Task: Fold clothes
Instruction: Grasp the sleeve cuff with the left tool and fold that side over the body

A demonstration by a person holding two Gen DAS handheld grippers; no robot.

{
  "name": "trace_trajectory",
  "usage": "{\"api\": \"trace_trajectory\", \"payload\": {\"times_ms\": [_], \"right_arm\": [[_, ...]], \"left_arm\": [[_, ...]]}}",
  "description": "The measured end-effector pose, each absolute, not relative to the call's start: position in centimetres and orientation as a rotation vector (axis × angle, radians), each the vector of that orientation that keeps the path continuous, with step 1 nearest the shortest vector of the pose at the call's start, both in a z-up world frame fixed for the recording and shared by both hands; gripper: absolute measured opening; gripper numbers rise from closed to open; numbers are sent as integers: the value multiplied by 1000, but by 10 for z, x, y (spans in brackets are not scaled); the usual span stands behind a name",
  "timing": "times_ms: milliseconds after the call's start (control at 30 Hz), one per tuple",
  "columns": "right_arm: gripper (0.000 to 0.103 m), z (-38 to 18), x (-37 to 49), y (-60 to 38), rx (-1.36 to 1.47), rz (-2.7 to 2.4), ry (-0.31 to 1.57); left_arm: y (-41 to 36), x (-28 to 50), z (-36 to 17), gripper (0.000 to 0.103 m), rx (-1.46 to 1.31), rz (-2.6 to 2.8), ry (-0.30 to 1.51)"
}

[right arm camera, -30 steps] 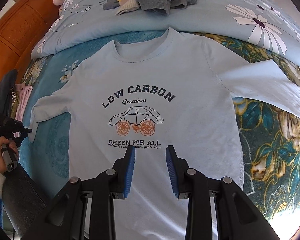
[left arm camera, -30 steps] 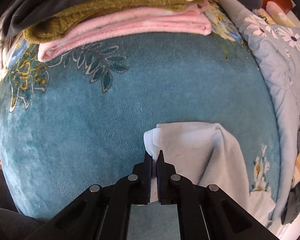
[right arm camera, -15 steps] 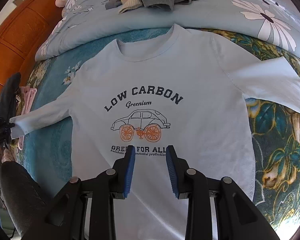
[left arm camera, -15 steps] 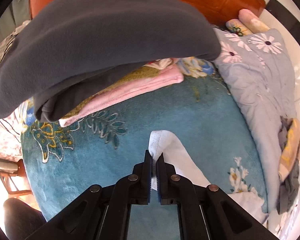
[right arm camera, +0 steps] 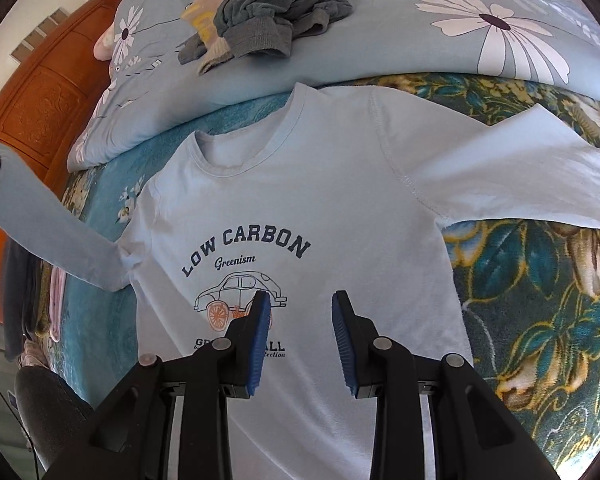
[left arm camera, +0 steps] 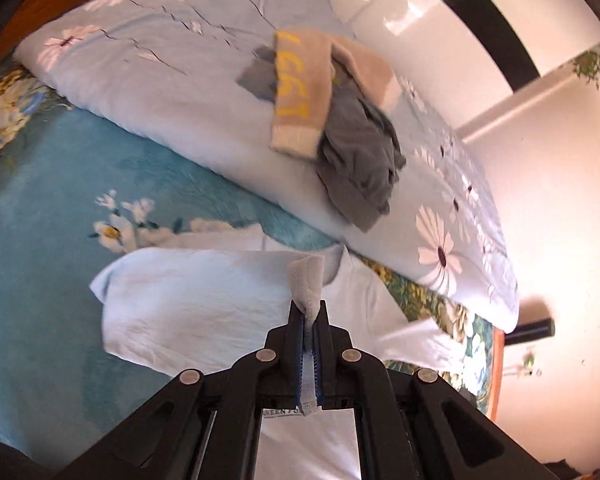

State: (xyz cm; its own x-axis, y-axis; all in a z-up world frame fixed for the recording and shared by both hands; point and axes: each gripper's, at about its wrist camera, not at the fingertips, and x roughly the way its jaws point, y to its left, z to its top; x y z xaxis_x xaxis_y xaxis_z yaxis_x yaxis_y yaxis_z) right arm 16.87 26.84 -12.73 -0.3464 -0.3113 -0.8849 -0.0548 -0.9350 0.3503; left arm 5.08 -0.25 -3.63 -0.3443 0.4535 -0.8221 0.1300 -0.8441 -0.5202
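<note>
A pale blue long-sleeved shirt with a "LOW CARBON" car print lies face up on the teal bedspread. My left gripper is shut on the cuff of its left sleeve and holds it lifted above the bed; the sleeve hangs from the far left of the right wrist view. The shirt body lies below. My right gripper is open and empty above the shirt's lower front. The other sleeve lies flat to the right.
A light blue flowered duvet lies along the far side with a heap of grey and beige clothes on it. Folded clothes are stacked at the left by the wooden headboard. A white wall is beyond.
My left gripper has lifted the sleeve cuff off the bed and swung round toward the shirt body. My right gripper has come lower and closer to the shirt, still open.
</note>
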Motion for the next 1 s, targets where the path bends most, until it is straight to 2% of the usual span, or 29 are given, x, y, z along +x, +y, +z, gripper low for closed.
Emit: {"api": "trace_trajectory", "payload": {"times_ms": [133,300,367,400,467,500,600,733,833,1000], "right_arm": [[33,-135,182,297,1730,-2437,-547],[33,-147,194,332,1801,-2455,-641],[33,-149,195,338,1804,-2458,-663],[33,-149,194,339,1803,-2458,-666],[33,-148,190,338,1790,-2454,-667],[33,-147,188,337,1778,-2449,-667],[33,-143,177,330,1732,-2435,-669],[33,-138,155,321,1657,-2432,-660],[33,-139,134,314,1651,-2426,-640],[33,-147,97,302,1676,-2407,-577]], "left_arm": [[77,39,-75,6,-1729,2186,-641],[118,29,-113,10,-1804,2133,-509],[120,30,-118,28,-1825,2104,-494],[117,33,-114,33,-1794,2088,-512],[104,43,-101,57,-1714,2079,-546],[96,48,-93,59,-1679,2082,-544],[49,71,-79,61,-1592,2218,-531],[-20,102,-107,63,-1766,2552,-395],[-53,114,-144,63,-1902,2530,-497],[-68,121,-177,61,-1989,2552,-533]]}}
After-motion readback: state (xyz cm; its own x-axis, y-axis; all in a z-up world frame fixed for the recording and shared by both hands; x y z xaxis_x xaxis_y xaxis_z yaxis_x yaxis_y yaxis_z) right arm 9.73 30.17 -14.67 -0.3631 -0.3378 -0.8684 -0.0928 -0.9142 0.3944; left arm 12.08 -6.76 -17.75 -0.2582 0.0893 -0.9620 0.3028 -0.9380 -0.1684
